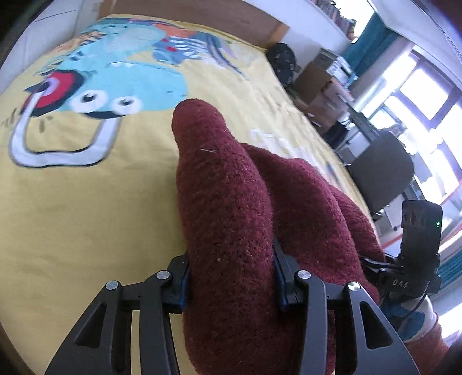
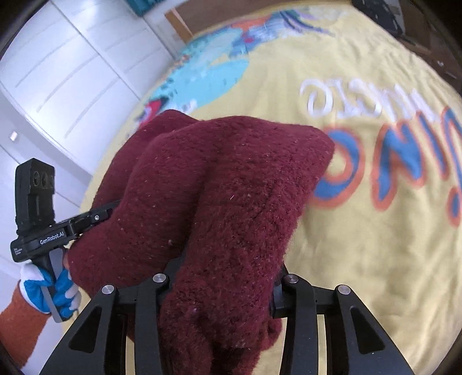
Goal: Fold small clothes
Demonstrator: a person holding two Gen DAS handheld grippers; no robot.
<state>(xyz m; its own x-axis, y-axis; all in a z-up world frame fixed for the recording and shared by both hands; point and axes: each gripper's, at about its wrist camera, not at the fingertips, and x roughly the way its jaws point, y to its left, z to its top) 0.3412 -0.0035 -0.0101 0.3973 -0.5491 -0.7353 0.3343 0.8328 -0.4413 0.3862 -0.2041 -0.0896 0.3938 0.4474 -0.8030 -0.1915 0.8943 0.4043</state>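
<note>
Maroon knit garment (image 1: 228,219) pinched by both left gripper (image 1: 231,285) and right gripper (image 2: 222,291) jaws, above yellow bedspread (image 1: 86,202).

The maroon knit garment (image 1: 231,219) bulges over the pads of the left gripper (image 1: 231,288), so their contact faces stay hidden, and its lower part runs off the bottom edge. In the right wrist view the same garment covers the fingertips of the right gripper (image 2: 222,285) and most of the other tool's jaws. The bedspread (image 2: 361,245) print is motion-smeared (the white lettering cannot be read). Items on the far shelf (image 1: 332,11) are too small to tell.
</note>
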